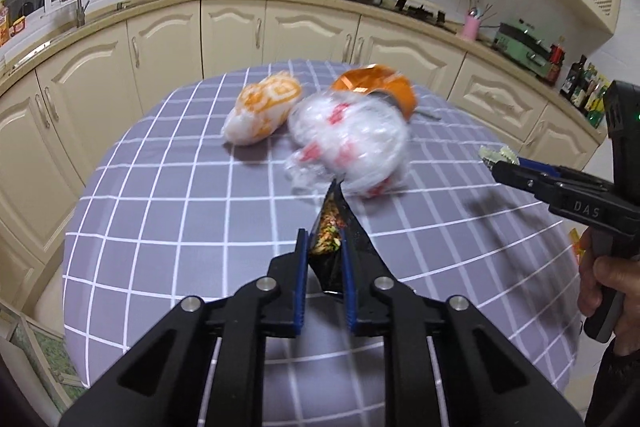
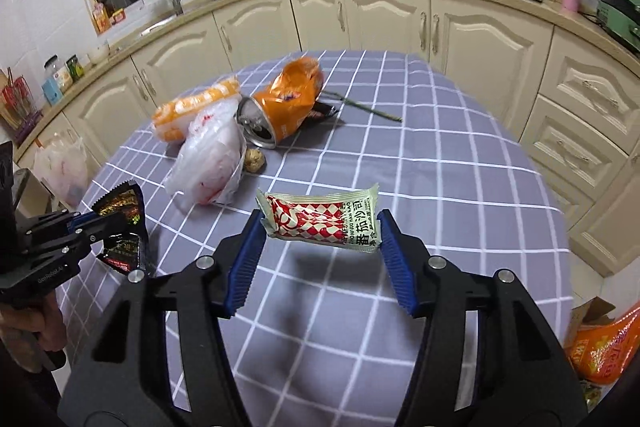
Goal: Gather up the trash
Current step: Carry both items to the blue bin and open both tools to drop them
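My left gripper point(image 1: 324, 241) is shut on a black snack wrapper point(image 1: 330, 223), which stands edge-up between the blue pads above the checked tablecloth point(image 1: 180, 219). In the right wrist view the left gripper point(image 2: 114, 223) shows at the left edge with that wrapper point(image 2: 120, 205). My right gripper point(image 2: 320, 225) is shut on a red-and-white ketchup sachet point(image 2: 316, 217), pinched end to end and lifted off the cloth. A crushed orange can point(image 2: 280, 107), a clear plastic bag with red print point(image 2: 212, 163) and an orange-and-white bag point(image 2: 192, 111) lie at the table's far side.
A small brown lump point(image 2: 255, 159) and a thin green stem point(image 2: 368, 111) lie near the can. Cream kitchen cabinets point(image 2: 480, 27) curve round the table. A white plastic bag point(image 2: 60, 167) hangs at the left, and an orange bag point(image 2: 604, 347) sits low at the right.
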The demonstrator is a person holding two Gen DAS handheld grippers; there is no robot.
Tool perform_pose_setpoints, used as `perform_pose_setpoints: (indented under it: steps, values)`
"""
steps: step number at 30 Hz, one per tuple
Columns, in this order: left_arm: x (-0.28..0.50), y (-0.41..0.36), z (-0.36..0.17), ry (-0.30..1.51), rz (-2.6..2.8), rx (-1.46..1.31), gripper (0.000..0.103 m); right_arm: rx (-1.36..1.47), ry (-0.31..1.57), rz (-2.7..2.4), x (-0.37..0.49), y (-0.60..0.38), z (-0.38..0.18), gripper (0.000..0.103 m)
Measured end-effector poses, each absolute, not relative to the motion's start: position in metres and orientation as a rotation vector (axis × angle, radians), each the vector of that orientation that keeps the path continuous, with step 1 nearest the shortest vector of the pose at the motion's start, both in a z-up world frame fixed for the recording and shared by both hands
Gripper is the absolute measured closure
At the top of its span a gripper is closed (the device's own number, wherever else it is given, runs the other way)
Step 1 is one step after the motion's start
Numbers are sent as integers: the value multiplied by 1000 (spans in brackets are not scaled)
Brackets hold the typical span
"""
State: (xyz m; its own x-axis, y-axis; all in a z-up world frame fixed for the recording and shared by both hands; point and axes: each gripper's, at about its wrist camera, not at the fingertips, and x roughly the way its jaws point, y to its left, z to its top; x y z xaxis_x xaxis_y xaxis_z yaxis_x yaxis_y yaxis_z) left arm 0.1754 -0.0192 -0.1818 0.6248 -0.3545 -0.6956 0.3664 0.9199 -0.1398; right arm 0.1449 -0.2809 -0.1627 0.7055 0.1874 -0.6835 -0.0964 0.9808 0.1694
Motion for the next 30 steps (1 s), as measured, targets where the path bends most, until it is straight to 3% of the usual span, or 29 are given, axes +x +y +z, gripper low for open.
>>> perform_pose_setpoints:
  steps: [18, 30]
  values:
    - [138, -132, -107, 617, -658, 26, 89, 247, 578, 48, 63, -378, -108, 47]
    - [106, -277, -116, 634, -881, 103, 89, 351, 517, -172, -18, -489, -104, 47]
